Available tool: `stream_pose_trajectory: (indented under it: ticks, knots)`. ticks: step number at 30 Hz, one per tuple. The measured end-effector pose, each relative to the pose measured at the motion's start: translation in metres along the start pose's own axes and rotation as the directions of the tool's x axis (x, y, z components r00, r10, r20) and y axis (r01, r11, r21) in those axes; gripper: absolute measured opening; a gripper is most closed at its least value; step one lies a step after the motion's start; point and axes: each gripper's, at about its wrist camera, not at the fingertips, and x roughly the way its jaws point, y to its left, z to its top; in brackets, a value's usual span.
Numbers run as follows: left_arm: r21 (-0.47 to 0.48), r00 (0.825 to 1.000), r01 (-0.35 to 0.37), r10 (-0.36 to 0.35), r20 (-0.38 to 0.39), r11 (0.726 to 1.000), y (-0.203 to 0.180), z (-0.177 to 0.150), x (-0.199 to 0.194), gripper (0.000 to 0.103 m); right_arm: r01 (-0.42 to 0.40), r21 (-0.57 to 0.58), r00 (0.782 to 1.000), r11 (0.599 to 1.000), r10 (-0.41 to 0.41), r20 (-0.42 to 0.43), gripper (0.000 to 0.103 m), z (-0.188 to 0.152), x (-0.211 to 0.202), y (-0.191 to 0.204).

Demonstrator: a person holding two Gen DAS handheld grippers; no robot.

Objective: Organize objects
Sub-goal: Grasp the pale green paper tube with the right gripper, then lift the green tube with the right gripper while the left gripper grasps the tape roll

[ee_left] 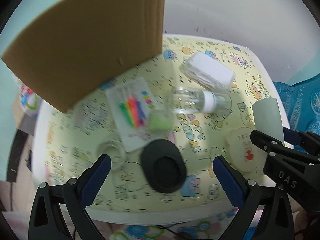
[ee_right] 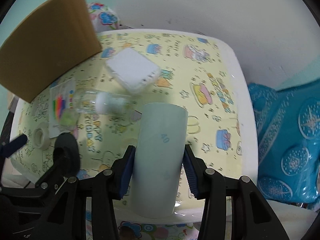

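The pale cylinder (ee_right: pixel 160 156) is clamped in the right claw (ee_right: pixel 159 170) above the counter (ee_right: pixel 230 104); the left claw (ee_left: pixel 162 172) is spread wide, empty. The bottle (ee_left: pixel 192 102), white box (ee_left: pixel 208 72), black ring (ee_left: pixel 163 166) and cardboard box (ee_left: pixel 90 40) suggest much sorting is left.

Only two bits are readable: "DAS" in pale letters on the black right gripper (ee_left: pixel 268 138), and a faint blue "40" on the pale cylinder (ee_right: pixel 160 150) it's holding. The tablecloth (ee_right: pixel 180 64) scribbles behind the cylinder are too blurry.
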Motion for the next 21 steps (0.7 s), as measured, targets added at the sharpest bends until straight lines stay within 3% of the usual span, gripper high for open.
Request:
stream_pose_trajectory:
  ticks: [5,16,21]
  knots:
    - [0.029,0.996,-0.085,0.086,-0.01,0.996,-0.016,-0.006,0.015,0.102,-0.006,0.03,1.0,1.0,0.006,-0.002,0.049,0.0,0.003,-0.009]
    - [-0.005,0.986,-0.166,0.166,-0.032,0.986,-0.013,-0.005,0.034,0.101,-0.08,0.058,0.997,0.995,0.081,-0.013,0.049,0.003,0.008,-0.016]
    - [-0.041,0.995,-0.093,0.092,-0.029,0.995,-0.013,-0.005,0.032,0.075,-0.082,0.072,0.996,0.994,0.084,-0.025,0.049,0.005,0.014,-0.019]
